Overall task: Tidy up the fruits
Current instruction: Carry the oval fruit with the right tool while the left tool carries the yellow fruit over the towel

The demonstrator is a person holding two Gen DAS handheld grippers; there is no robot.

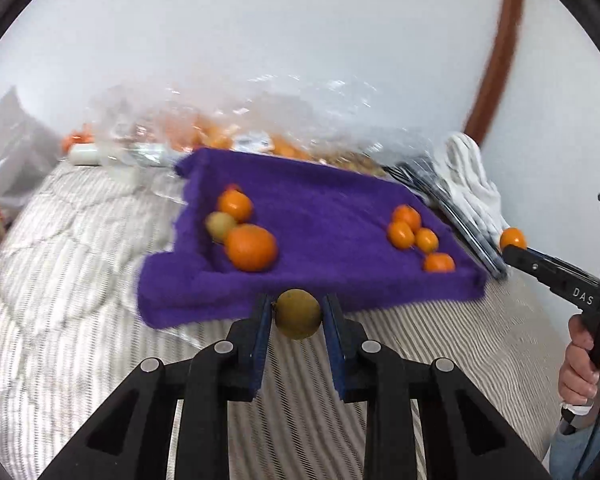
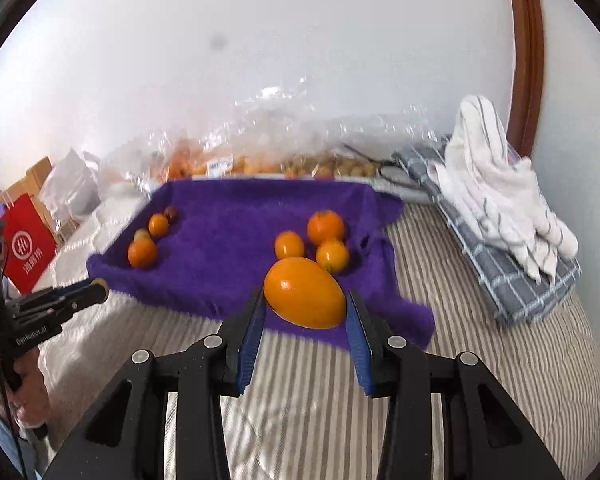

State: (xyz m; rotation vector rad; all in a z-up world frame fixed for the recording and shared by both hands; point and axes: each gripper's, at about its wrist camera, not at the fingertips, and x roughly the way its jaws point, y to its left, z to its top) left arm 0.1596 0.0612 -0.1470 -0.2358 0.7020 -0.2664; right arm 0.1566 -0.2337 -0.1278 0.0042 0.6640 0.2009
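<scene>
A yellow-green fruit (image 1: 298,313) is pinched in the left tool (image 1: 298,316), an orange one (image 2: 305,298) in the right tool (image 2: 305,312), both held above the bed (image 2: 460,340). "DAS" is printed on the right tool. Further back, two fruit clusters are spread on the purple towel (image 1: 332,216).

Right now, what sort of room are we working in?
Probably a bedroom: the purple towel with the fruit lies on a striped quilt like a bed's, folded laundry beside it, a wooden door frame behind.
</scene>
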